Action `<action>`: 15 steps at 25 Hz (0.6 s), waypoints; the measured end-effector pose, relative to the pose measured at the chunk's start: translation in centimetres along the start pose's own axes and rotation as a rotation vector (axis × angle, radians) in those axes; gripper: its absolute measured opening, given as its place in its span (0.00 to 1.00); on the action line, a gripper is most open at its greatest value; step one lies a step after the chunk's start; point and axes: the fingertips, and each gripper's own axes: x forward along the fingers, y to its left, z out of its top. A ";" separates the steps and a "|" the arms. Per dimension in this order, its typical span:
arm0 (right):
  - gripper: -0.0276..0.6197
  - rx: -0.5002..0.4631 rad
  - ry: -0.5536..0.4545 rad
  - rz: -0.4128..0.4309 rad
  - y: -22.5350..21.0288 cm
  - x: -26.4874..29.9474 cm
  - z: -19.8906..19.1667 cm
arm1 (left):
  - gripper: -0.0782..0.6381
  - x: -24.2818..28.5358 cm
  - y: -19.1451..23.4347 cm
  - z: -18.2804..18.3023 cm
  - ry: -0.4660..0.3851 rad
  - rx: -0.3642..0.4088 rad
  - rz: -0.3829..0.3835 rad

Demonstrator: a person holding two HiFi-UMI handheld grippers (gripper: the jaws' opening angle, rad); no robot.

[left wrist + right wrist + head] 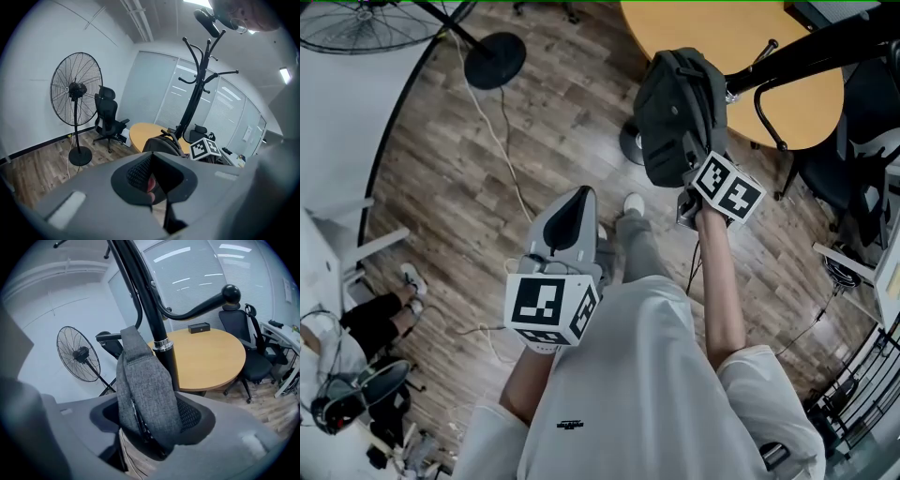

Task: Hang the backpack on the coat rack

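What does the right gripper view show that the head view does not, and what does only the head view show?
Only the right gripper view: a small black box on the round table, and the blinds. Only the head view: the left gripper and the person's shoe. Both: the backpack, that table, the floor fan.

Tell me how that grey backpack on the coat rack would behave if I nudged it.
Probably floppy: the backpack hangs by a grey strap draped limply over the coat rack. Likely to swing, since only that strap seems to hold it. Its woven fabric looks grippy.
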 end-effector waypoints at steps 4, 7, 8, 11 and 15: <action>0.48 0.004 -0.006 -0.013 -0.2 -1.0 -0.2 | 0.13 -0.7 -0.1 -0.3 -0.008 -0.004 -0.011; 0.49 0.009 -0.006 -0.005 -0.4 -2.0 -0.6 | 0.13 -1.1 -0.6 -0.3 -0.017 -0.002 -0.024; 0.48 0.011 -0.008 -0.002 -0.5 -2.5 -0.7 | 0.13 -1.2 -0.8 -0.3 -0.019 -0.001 -0.028; 0.47 0.005 -0.021 0.004 -0.5 -4.0 -1.1 | 0.13 -1.7 -1.1 -0.4 -0.024 0.001 -0.039; 0.47 -0.028 -0.026 0.032 -0.2 -5.9 -1.5 | 0.13 -2.3 -1.4 -0.8 -0.029 0.000 -0.045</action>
